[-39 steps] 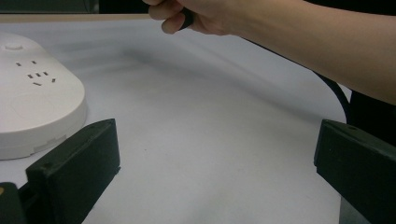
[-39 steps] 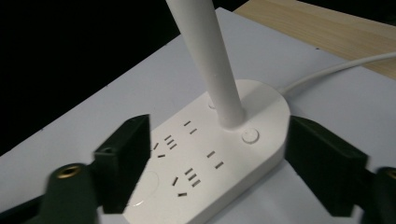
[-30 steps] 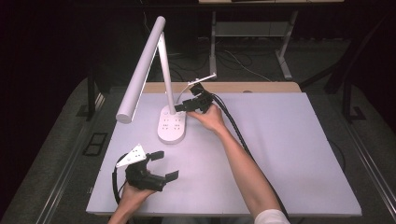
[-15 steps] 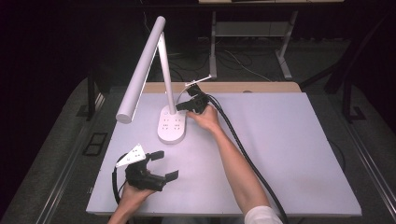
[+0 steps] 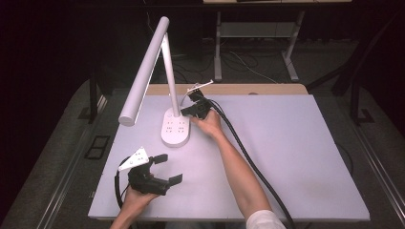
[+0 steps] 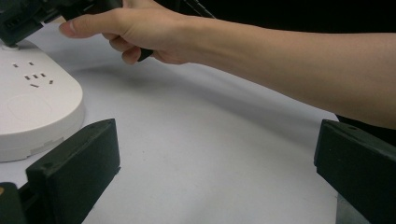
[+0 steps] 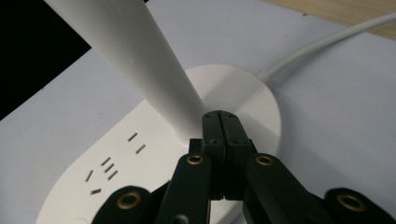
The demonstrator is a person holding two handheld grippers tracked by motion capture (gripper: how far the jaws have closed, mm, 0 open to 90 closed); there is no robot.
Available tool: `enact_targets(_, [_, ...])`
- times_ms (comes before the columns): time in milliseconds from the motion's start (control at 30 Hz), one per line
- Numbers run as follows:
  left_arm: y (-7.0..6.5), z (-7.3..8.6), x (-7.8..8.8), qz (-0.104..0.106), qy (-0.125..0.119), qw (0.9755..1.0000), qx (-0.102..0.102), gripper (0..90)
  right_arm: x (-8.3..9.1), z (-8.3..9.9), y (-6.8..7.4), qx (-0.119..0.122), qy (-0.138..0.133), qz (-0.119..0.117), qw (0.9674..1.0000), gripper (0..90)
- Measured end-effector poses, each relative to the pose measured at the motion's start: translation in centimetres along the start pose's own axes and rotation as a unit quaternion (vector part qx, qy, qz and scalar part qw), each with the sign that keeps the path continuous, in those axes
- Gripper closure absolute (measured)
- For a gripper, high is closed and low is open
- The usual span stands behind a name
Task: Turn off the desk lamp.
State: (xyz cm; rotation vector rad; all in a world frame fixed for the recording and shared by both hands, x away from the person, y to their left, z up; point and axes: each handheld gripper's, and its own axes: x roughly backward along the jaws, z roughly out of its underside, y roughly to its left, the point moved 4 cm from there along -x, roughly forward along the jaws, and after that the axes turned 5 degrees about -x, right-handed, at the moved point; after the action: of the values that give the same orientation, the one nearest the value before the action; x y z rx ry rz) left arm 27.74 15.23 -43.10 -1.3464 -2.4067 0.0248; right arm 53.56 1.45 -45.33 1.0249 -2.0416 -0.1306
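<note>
High view: a white desk lamp (image 5: 162, 76) stands near the far left of a pale grey table (image 5: 296, 157), its long cylindrical head sloping down to the left from a slanted stem. The lamp's base (image 5: 175, 128) is a smooth, rounded oblong of matte white plastic with small socket slots moulded into its top. The right gripper (image 5: 193, 109), black with a thick dark cable (image 5: 248, 157) trailing back along the forearm, sits just beside the foot of the stem, at the far end of the base.

Right gripper view: its two black jaws have just been closing and now meet flat against each other with nothing between them, their tips right at the spot where the tapered stem (image 7: 140, 60) joins the base (image 7: 154, 168); whether they touch the plastic I cannot tell. Brass-coloured rivets dot the jaw links. A white cord (image 7: 322, 44) leaves the base's far rim across the table, towards a strip of bare wood.

Left gripper (image 5: 160, 168) rests low near the table's front edge, well apart from the lamp, its blocky jaws standing wide with only tabletop between them. The left gripper view shows the rounded rim of the base (image 6: 32, 112) at its left.
</note>
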Motion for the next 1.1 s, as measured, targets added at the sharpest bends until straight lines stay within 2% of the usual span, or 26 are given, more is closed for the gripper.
enact_targets(33, [0.0, 0.01, -0.01, 0.0, 0.0, 1.0, 0.0, 0.0, -0.02, 0.01, -0.15, -0.007, -0.003, -0.004, 1.0, 90.0])
enact_targets(233, [-0.28, 0.0, 0.01, 0.001, -0.002, 1.0, 0.001, 0.0, 0.01, 0.09, -0.13, 0.001, -0.003, 0.002, 1.0, 90.0])
enact_targets(333, [-0.3, 0.01, -0.03, 0.002, -0.002, 1.0, 0.002, 0.0, -0.07, 0.25, -0.07, -0.004, -0.003, 0.0, 1.0, 90.0])
enact_targets(467, [-0.29, 0.01, -0.07, 0.003, -0.001, 1.0, 0.001, 0.0, 0.0, 0.2, 0.16, 0.011, -0.002, 0.02, 0.9997, 90.0])
enact_targets(600, [-0.32, 0.01, -0.13, 0.004, -0.001, 1.0, 0.002, 0.0, -0.01, 0.15, 0.3, 0.014, -0.002, 0.028, 0.9995, 90.0])
enact_targets(967, [-0.27, 0.03, -0.16, 0.003, 0.001, 1.0, 0.002, 0.0, 0.03, 0.09, 0.3, 0.014, -0.003, 0.026, 0.9996, 90.0])
enact_targets(1100, [-0.28, 0.02, -0.17, 0.002, 0.001, 1.0, 0.001, 0.0, 0.06, 0.16, 0.41, 0.017, -0.001, 0.032, 0.9993, 90.0])
